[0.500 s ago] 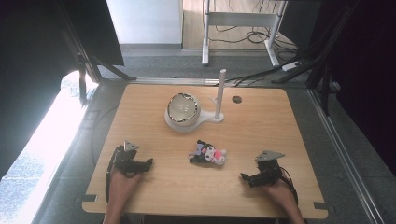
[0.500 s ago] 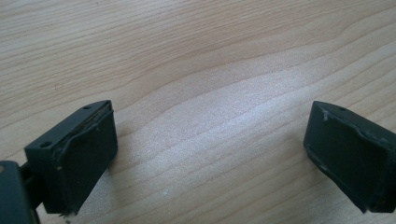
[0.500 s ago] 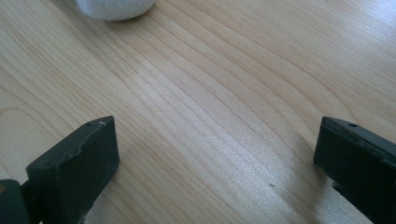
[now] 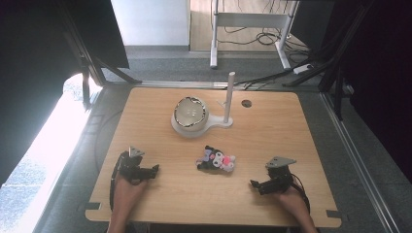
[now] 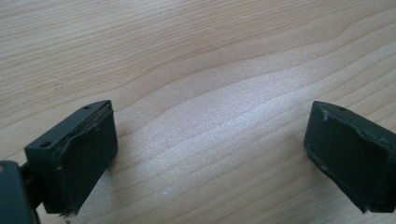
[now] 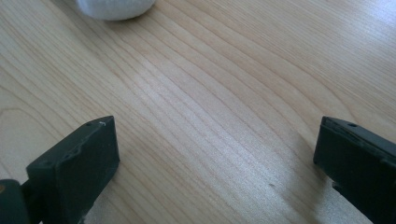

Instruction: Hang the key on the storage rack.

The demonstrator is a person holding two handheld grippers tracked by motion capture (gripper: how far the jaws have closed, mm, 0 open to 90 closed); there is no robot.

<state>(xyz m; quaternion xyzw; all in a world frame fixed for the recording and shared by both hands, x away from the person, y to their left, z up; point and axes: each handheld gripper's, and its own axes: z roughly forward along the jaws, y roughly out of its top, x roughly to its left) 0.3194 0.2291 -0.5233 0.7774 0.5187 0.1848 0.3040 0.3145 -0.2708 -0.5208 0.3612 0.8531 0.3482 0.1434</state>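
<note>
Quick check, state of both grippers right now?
Left gripper: open, holding nothing, low over bare table.
Right gripper: open, holding nothing, apart from the plush toy.

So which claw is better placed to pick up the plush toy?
Right, marginally. The plush toy lies slightly nearer the right claw than the left claw. Both stand open and empty, so it's close.

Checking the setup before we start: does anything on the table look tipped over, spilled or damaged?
Nothing stands out. The plush toy lies on its side mid-table, the bowl sits upright on the white stand, and both grippers, left and right, rest open on bare wood.
</note>
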